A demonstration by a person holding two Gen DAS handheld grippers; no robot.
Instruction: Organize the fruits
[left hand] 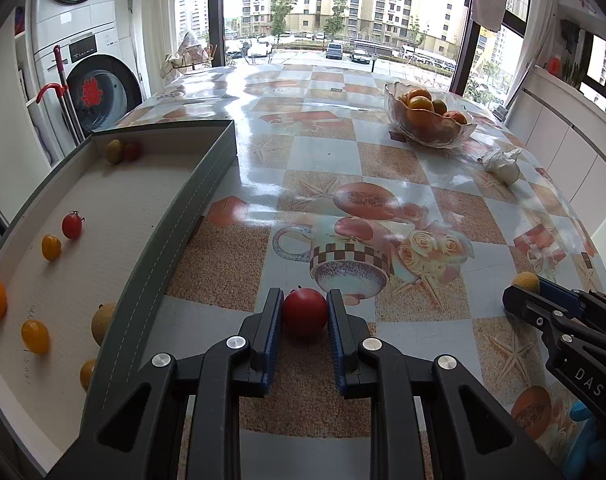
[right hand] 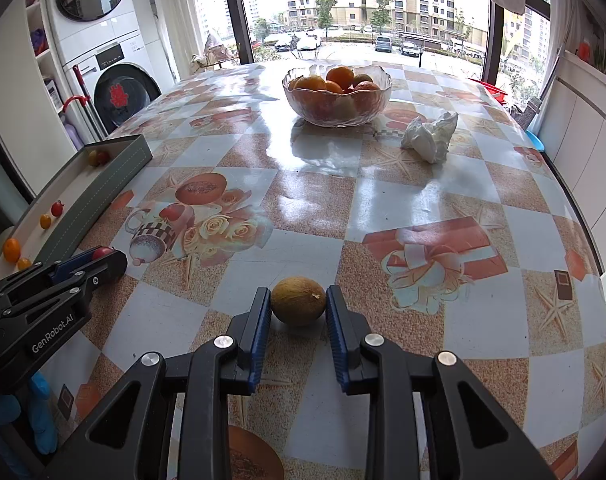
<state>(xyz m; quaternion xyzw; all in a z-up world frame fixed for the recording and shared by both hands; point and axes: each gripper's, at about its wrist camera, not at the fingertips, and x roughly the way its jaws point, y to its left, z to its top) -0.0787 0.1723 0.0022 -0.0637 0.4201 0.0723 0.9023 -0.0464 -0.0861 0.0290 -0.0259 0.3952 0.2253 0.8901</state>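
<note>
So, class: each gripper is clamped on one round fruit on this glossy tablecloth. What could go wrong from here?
1. The red tomato could bruise or squirt out of the left gripper.
2. The yellow fruit is held near the fingertips of the right gripper; it might slip and roll across the table.

Red tomato (left hand: 305, 311) on tablecloth, pinched between blue pads. Tan, egg-shaped melon (right hand: 298, 301) likewise. Tray (left hand: 175, 216) at left holding small red and yellow fruits; glass bowl (right hand: 337, 108) of oranges beyond.
</note>
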